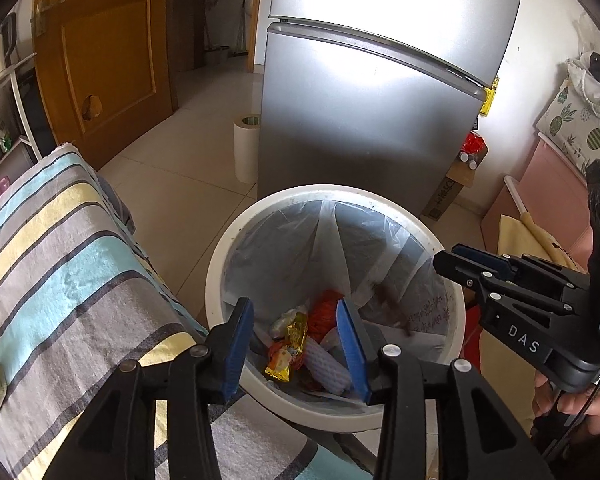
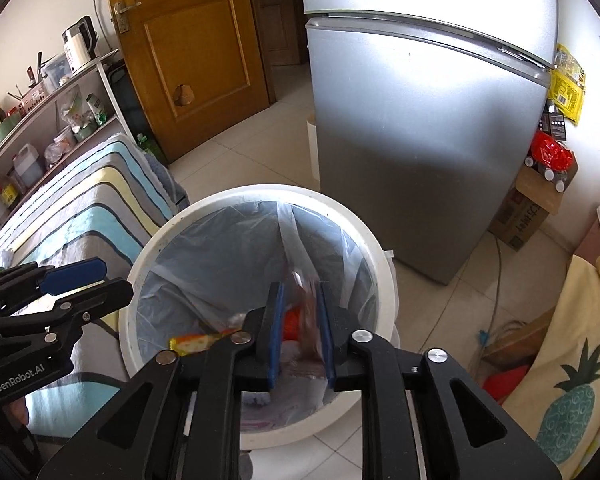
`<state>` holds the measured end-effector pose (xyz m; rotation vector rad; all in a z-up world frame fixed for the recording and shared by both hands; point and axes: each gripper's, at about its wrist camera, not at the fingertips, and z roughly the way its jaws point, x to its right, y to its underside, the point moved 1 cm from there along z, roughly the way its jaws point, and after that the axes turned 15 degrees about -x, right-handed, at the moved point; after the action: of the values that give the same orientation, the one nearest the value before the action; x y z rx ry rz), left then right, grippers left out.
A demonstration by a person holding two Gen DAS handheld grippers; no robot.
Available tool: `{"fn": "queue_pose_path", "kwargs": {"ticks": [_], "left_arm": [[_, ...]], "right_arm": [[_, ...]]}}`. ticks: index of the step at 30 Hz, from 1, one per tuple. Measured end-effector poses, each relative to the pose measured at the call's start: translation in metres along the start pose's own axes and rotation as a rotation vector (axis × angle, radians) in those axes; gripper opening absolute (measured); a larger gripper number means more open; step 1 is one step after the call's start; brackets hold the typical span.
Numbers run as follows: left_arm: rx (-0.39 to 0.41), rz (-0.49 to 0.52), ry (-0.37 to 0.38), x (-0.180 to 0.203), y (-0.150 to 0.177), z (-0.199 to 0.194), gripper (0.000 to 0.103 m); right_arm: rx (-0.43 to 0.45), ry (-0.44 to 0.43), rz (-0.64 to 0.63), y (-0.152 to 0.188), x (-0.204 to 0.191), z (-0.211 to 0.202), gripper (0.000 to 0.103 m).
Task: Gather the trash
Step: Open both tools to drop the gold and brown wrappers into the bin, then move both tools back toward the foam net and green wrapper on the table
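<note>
A white round bin (image 1: 220, 264) (image 2: 380, 264) with a clear liner stands on the floor below both grippers. Inside lie a gold wrapper (image 1: 296, 332), an orange net (image 1: 324, 312), a white foam sleeve (image 1: 328, 368) and an orange-yellow wrapper (image 2: 196, 342). My left gripper (image 1: 294, 306) (image 2: 96, 276) hangs open over the bin's near side with nothing between its blue pads. My right gripper (image 2: 300, 288) (image 1: 456, 260) is open over the bin's right side. A blurred brown scrap (image 1: 390, 304) (image 2: 306, 312) is in the air beneath it, apart from the pads.
A silver fridge (image 1: 360, 120) stands right behind the bin. A striped cloth-covered surface (image 1: 60, 260) touches the bin's left side. A paper roll (image 1: 246, 148), a cardboard box (image 2: 528, 208), a pineapple-print cloth (image 2: 572, 380) and a wooden door (image 2: 188, 40) surround it.
</note>
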<state>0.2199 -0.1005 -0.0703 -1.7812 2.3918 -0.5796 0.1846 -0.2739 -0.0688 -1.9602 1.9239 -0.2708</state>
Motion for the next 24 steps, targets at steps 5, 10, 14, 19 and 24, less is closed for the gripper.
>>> {"fn": "queue_pose_path", "kwargs": {"ticks": [5,10,14,19,24], "left_arm": [[0.006,-0.005,-0.012,-0.002,0.003,-0.003,0.047],[0.02,-0.019,-0.013,-0.007,0.007,-0.011,0.049],[0.042,-0.046,-0.017,-0.017,0.013,-0.022,0.05],[0.07,-0.073,-0.03,-0.029,0.021,-0.038,0.052],[0.102,-0.089,-0.047,-0.039,0.03,-0.053,0.052]], "right_arm": [[0.008,-0.007,-0.002,0.002,-0.003,-0.002,0.038],[0.023,-0.016,0.001,0.004,-0.007,-0.007,0.042],[0.041,-0.022,0.001,0.006,-0.013,-0.014,0.042],[0.062,-0.026,0.001,0.008,-0.019,-0.022,0.043],[0.077,-0.028,0.003,0.009,-0.026,-0.028,0.043]]}}
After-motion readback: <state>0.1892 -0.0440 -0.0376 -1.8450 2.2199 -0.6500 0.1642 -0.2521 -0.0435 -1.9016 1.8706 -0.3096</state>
